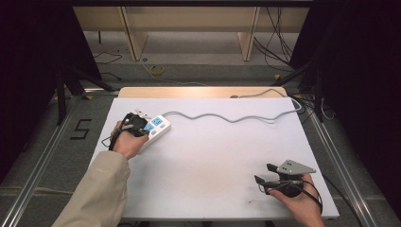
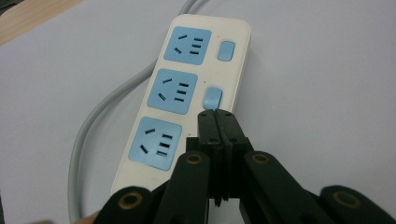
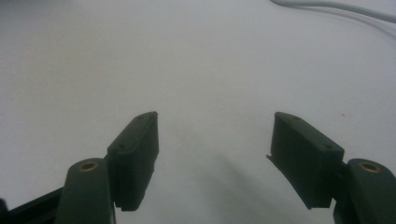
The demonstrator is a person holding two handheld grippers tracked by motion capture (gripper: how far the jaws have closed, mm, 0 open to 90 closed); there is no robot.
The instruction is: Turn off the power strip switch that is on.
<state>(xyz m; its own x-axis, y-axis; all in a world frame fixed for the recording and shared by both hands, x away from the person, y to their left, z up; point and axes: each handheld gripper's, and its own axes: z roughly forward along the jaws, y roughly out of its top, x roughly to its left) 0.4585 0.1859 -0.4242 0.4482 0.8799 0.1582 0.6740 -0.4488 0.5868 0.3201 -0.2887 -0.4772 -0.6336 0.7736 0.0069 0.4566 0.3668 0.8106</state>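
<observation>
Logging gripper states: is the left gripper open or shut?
Shut: the left gripper has its jaws pressed together, tips just below the power strip's middle switch.

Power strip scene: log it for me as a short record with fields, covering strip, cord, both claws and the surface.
power strip: white, three blue sockets, each visible switch blue
cord: grey, snakes across to the table's far right edge
left claw: shut, tips at the middle switch; contact cannot be told
right claw: open, nothing between its jaws, low over bare surface
table: white top
</observation>
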